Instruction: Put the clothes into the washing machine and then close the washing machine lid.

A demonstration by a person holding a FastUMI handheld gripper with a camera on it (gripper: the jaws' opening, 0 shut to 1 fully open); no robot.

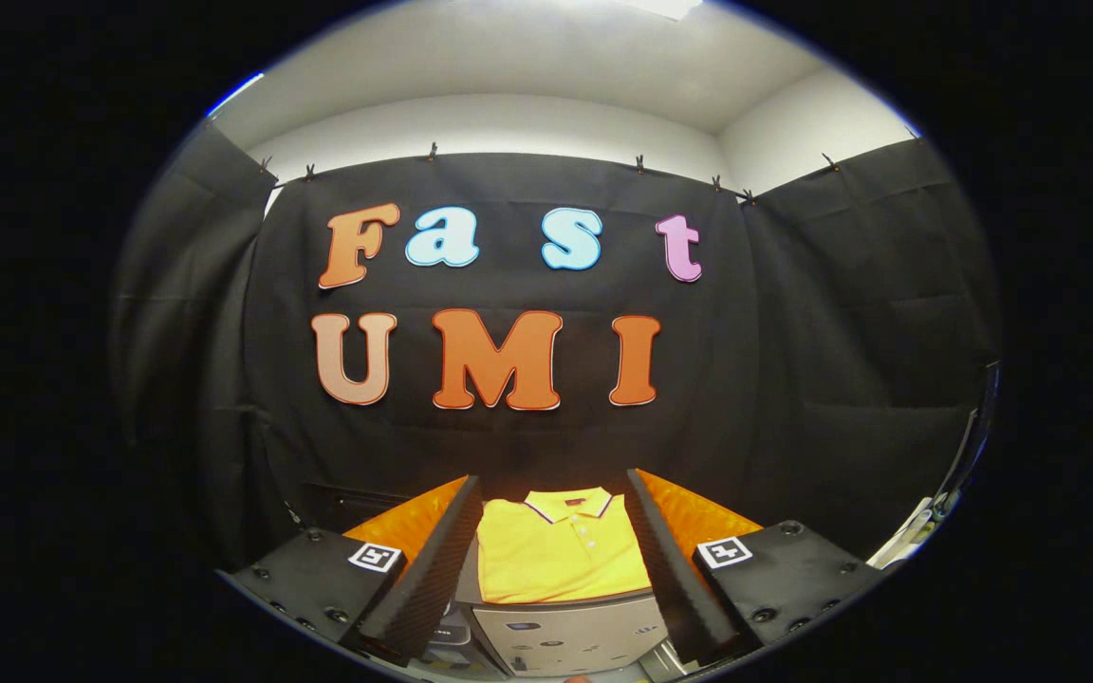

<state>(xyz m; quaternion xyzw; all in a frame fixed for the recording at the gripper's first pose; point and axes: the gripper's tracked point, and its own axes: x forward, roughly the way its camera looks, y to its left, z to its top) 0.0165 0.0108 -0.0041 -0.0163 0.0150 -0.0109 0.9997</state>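
Two fingers of the gripper [554, 560] frame the foreground, spread wide apart and clamped on nothing; reading left to right, the left finger runs from about 7 o'clock toward the centre, the folded yellow polo shirt [561, 560] fills the gap between them, and the right finger mirrors it from about 5 o'clock. Neither finger appears to touch the cloth. The shirt lies flat on a pale-fronted appliance [570, 637] just ahead of and below the fingertips — presumably the washing machine, though its lid and opening cannot be made out. Its collar points to 12 o'clock, away from the camera, and its lower fold faces 6 o'clock; the long axis of the folded bundle therefore runs roughly 12 to 6, parallel to the fingers. An orange surface [698, 517] shows beside and beyond the shirt on both sides. Judged risks from this pose: a closing grip along the bundle's length may pinch only the top layer — the fold would then open and the shirt trail or slip free; a descent too steep could drive the fingertips against the appliance top instead of under the fabric.
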